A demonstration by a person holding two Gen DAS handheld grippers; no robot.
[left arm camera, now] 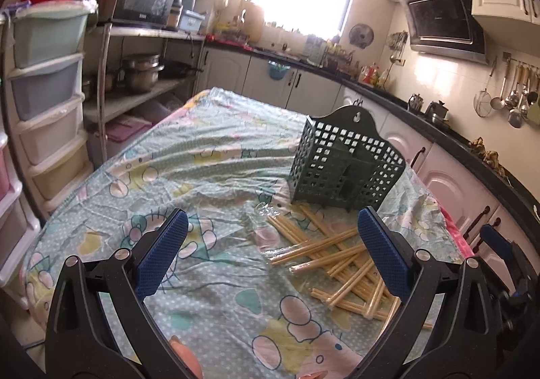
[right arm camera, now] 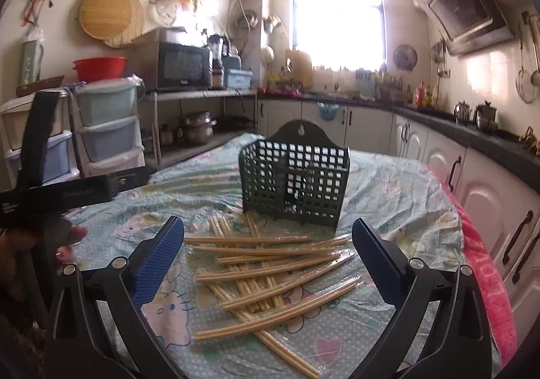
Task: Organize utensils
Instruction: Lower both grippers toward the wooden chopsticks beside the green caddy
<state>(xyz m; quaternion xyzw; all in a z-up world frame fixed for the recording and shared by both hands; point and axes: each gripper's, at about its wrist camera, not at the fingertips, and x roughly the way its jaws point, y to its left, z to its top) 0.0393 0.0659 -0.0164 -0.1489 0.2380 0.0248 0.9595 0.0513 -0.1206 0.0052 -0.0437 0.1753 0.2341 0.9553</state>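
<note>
A dark green perforated utensil basket [left arm camera: 344,164] [right arm camera: 295,180] stands upright on the table with nothing visible inside. Several wooden chopsticks in clear wrappers [left arm camera: 337,259] [right arm camera: 266,272] lie scattered in a pile in front of it. My left gripper [left arm camera: 271,254] is open above the cloth, left of the pile, its right finger over the pile's edge. My right gripper [right arm camera: 266,257] is open, hovering over the pile with nothing between its blue pads. In the right wrist view, the other gripper's black body [right arm camera: 57,193] shows at the left with a hand on it.
The table [left arm camera: 202,156] wears a pastel cartoon cloth under clear plastic. A pink towel [right arm camera: 486,271] hangs at its right edge. Stacked plastic drawers [left arm camera: 47,102] and a metal shelf with pots [left arm camera: 141,72] stand left; kitchen counters and cabinets [right arm camera: 472,149] run along the right.
</note>
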